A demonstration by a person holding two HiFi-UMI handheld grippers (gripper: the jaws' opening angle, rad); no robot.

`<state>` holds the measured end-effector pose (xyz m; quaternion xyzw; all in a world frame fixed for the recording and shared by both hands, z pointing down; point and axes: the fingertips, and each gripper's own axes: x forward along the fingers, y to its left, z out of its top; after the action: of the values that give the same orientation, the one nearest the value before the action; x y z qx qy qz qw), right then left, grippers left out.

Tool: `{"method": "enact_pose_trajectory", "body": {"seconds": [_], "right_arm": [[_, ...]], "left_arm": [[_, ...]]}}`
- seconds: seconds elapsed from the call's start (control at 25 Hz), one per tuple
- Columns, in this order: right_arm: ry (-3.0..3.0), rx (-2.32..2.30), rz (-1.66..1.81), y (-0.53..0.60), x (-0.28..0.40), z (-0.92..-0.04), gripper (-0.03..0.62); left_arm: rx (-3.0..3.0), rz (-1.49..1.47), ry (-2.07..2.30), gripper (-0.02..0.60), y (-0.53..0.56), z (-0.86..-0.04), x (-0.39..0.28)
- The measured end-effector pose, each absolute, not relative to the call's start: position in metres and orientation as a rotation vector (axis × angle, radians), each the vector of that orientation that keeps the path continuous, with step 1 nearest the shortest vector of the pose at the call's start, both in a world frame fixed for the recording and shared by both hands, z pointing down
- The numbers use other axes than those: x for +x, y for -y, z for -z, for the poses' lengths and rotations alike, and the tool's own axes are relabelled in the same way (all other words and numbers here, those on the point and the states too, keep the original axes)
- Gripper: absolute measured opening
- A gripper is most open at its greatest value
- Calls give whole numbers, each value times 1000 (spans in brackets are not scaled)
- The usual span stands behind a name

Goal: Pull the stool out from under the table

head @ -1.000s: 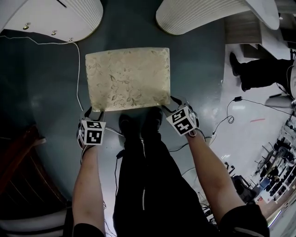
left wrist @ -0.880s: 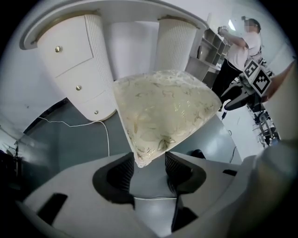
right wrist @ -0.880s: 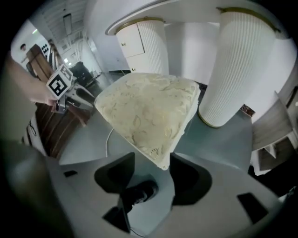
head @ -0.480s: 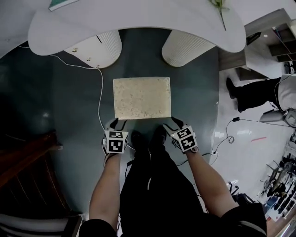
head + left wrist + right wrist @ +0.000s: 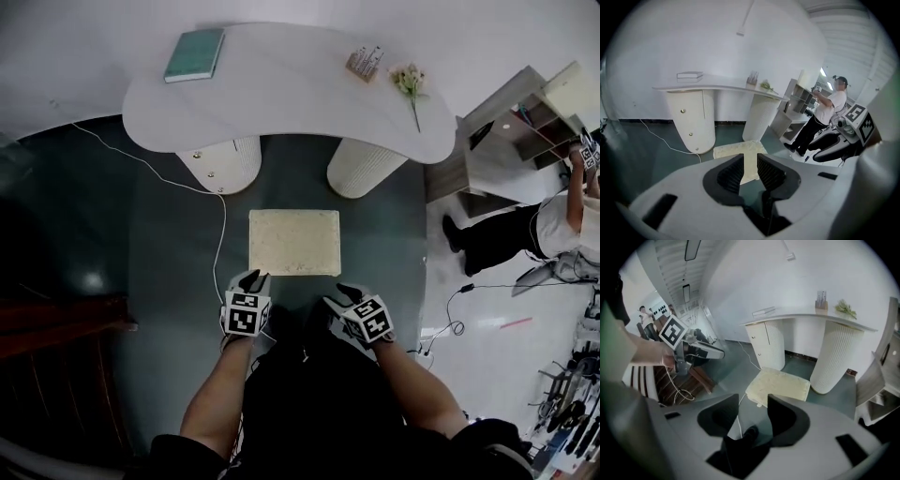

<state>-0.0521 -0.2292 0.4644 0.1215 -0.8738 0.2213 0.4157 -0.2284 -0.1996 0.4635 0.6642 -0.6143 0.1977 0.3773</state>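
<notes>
Both tools (image 5: 251,278) (image 5: 337,292) closing empty, stool (image 5: 294,242) below, ahead

The stool (image 5: 729,150) stands before the white table (image 5: 717,88).

The stool (image 5: 294,242) stands on the floor (image 5: 169,244) before the table (image 5: 281,103), fully out from under it. On the table, a book (image 5: 194,54) lies left (a flower (image 5: 410,82) right).

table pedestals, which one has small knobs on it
The pedestal at the head view's left, beside the white cable; the other pedestal shows no knobs.
</notes>
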Motion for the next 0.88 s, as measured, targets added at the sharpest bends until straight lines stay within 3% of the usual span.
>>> {"method": "enact_pose_trajectory", "body": {"seconds": [0.52,0.88], "right_arm": [[2370,330,-448,239,-48,-357,183],[2574,167,-374,250,-15,-282,171]], "left_arm": [[1791,-444,1709,48,180,-352,-231],[1751,-379,1891,20,188,-286,-183]]}}
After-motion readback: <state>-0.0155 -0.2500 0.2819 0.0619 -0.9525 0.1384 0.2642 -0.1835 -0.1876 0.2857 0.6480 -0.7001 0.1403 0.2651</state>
